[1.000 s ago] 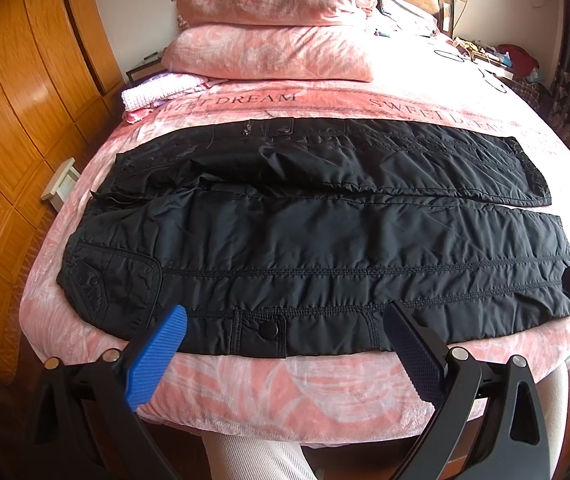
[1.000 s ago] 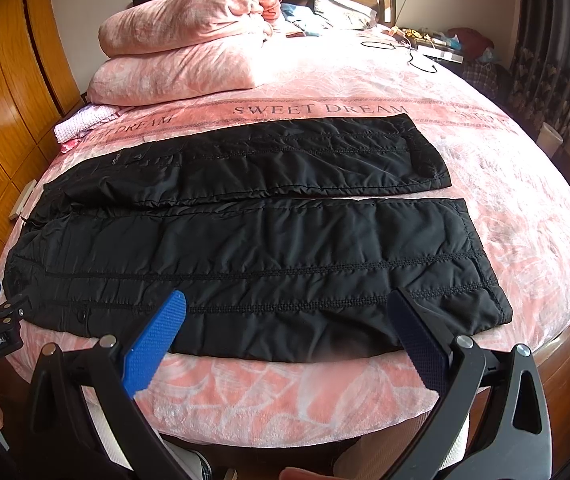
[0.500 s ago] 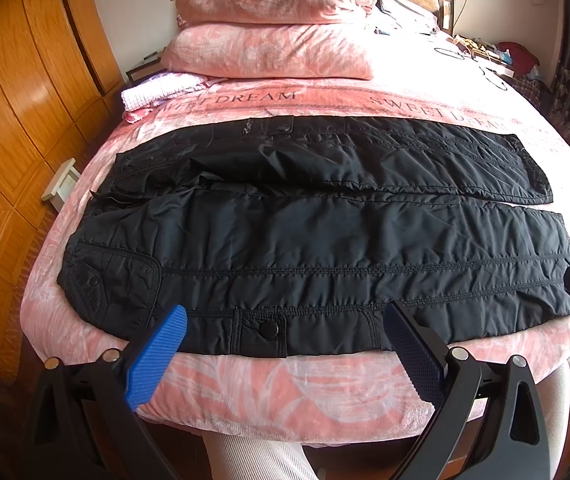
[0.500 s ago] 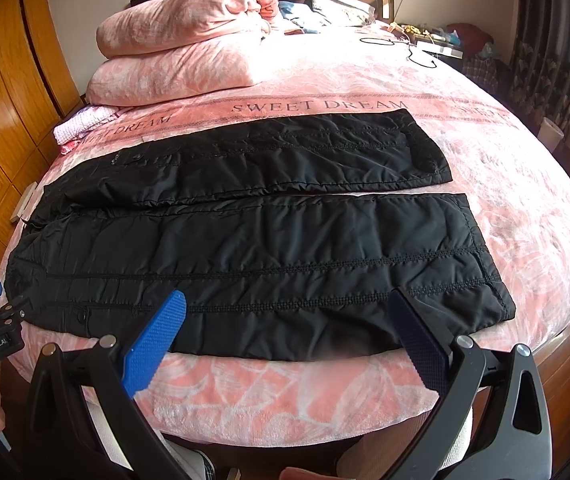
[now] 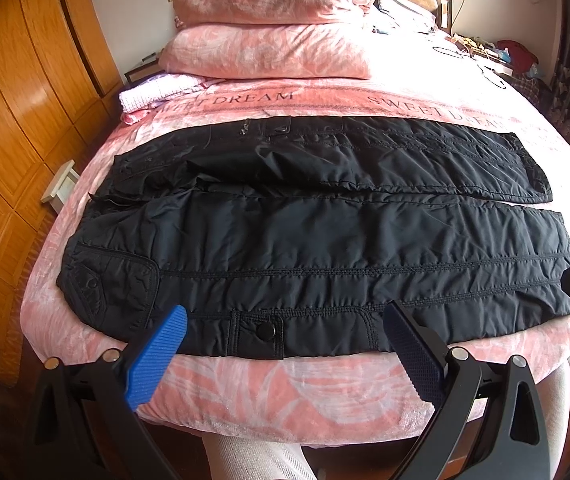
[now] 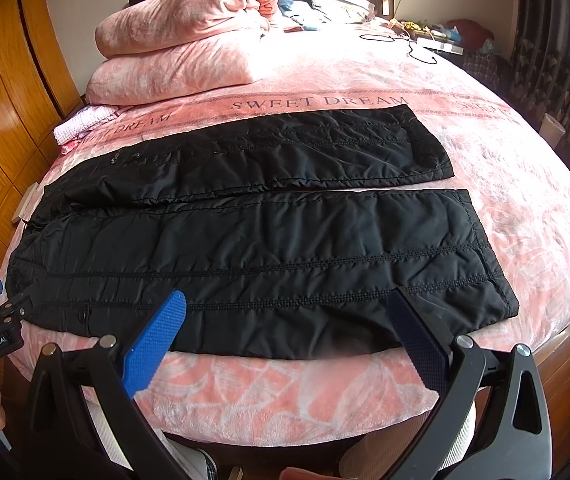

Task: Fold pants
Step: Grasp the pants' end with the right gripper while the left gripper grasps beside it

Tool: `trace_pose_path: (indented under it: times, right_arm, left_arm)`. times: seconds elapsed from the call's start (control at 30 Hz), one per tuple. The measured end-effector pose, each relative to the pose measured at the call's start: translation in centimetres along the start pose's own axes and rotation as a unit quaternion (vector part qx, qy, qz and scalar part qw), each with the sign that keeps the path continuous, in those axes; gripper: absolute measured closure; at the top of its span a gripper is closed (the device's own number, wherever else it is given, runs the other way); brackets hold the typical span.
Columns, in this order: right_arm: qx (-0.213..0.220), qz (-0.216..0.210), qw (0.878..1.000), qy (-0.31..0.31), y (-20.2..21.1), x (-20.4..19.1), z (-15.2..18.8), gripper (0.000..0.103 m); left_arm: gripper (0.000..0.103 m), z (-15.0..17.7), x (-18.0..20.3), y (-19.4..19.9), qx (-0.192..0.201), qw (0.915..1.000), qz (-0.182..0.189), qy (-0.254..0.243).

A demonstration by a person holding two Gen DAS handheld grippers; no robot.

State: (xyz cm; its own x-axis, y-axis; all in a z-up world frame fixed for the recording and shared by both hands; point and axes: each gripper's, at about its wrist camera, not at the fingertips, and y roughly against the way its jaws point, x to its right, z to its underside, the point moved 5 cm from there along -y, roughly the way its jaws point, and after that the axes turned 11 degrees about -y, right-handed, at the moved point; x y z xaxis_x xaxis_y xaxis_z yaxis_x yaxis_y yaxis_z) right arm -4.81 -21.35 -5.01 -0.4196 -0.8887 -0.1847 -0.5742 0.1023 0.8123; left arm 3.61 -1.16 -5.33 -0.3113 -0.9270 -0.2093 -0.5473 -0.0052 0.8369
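Observation:
Black quilted pants [image 5: 305, 240] lie flat across the pink bed, waist to the left, both legs running right, side by side with a narrow gap. They also show in the right wrist view [image 6: 265, 248]. My left gripper [image 5: 285, 344] is open and empty, just in front of the near leg's edge by the snap pocket. My right gripper [image 6: 289, 332] is open and empty, in front of the near leg's lower part, left of the cuff. Each gripper shows at the edge of the other's view.
The pink bedspread [image 5: 285, 384] hangs over the bed's near edge. Two pink pillows [image 5: 269, 32] are stacked at the head, a folded pale cloth [image 5: 153, 90] beside them. Wooden wardrobe doors [image 5: 17, 120] stand on the left. Cables and clutter [image 6: 417, 40] lie at the far right.
Both grippers have crept slightly closer to the pants' near edge. The pants have not moved.

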Motion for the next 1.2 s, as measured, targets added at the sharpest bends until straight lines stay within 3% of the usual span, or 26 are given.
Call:
trace_pose_path:
  times: [0.47,0.63,0.83,0.97,1.07,1.2]
  right_arm:
    - [-0.014,-0.008,1.000,-0.017,-0.9,1.1,-0.3,0.002]
    - [-0.017,-0.029,0.999,0.001,-1.9,1.2,-2.0,0.002]
    - [-0.036,-0.082,0.993,0.074,-6.9,0.6,-9.5,0.002]
    - [-0.100,-0.129,0.983,0.089,-13.7,0.0,-16.1,0.002]
    - [-0.126,-0.127,0.976,0.123,-19.0,-1.1,-20.3,0.002]
    - [-0.154,-0.124,0.961,0.193,-25.6,-3.1,-24.0,0.002]
  left_arm:
    - [0.004,-0.4,0.5,-0.4,-0.008,0.9999,0.003,-0.007]
    - [0.004,-1.8,1.0,-1.6,-0.009,0.9988,0.047,-0.015]
    - [0.004,-8.4,1.1,-7.1,-0.047,0.9882,0.139,-0.042]
    - [0.004,-15.7,0.5,-12.7,-0.051,0.9838,0.159,-0.064]
    - [0.004,-20.4,1.5,-17.0,-0.057,0.9732,0.190,-0.116]
    - [0.004,-24.7,2.4,-22.5,-0.071,0.9623,0.226,-0.134]
